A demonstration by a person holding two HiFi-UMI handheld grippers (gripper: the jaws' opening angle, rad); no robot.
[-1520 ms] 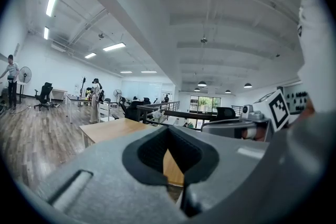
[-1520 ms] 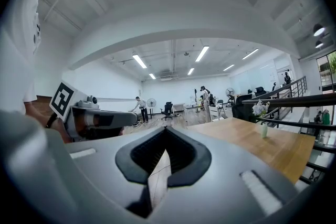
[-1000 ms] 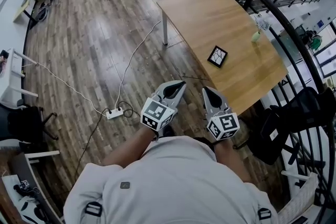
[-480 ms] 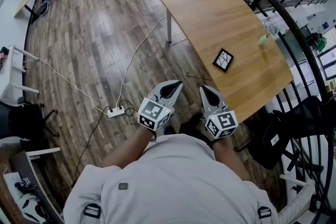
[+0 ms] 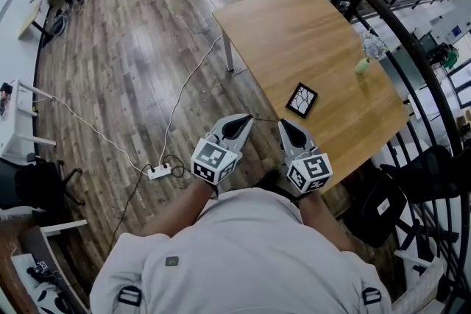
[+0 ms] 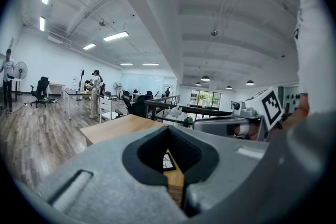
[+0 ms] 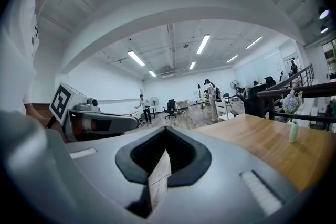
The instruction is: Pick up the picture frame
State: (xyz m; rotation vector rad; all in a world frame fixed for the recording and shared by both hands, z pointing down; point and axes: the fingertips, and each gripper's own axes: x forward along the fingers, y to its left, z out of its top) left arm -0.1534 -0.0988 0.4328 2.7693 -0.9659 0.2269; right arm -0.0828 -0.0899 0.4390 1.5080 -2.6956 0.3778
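The left tongs (image 5: 249,118) and the right tongs (image 5: 281,123) are both closed tight and hold nothing. They sit side by side by the near edge of the wooden surface (image 5: 294,26). The picture frame (image 5: 302,100) lies flat on that surface, near the right tongs' tips, well apart from a small vase (image 5: 363,64).

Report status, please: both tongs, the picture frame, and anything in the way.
Left tongs shut, right tongs shut, both empty. Picture frame flat on table, untouched, just ahead. Vase stands well beyond; nothing between.
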